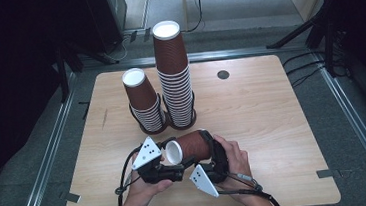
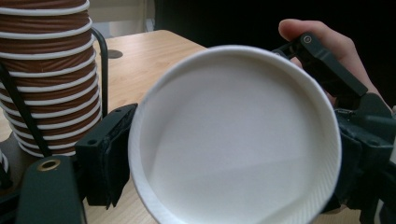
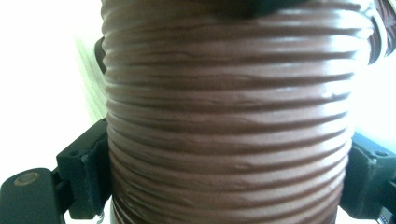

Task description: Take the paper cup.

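Two claws bear on one brown ribbed paper cup, which we find held clear of the counter near its front edge, just in front of the two cup stacks. The right claw is clamped across the ribbed wall, one jaw on each side as the right gripper view confirms. The left claw sits at the white end of the cup; its jaws stand either side of that end and appear to press on it, though we see contact clearly on the near jaw alone. We judge the step in hand to be a handover or a separation of nested cups; the frames do not let us tell which. To do it well, we advise a firm but light squeeze, since the thin wall will dent, and a straight pull along the cup's own axis with no twisting. The cup lies on its side, its long axis roughly level and running across the counter, white end towards the person's left. The shorter stack and the taller stack stand upright in their wire holders, well clear of both claws.
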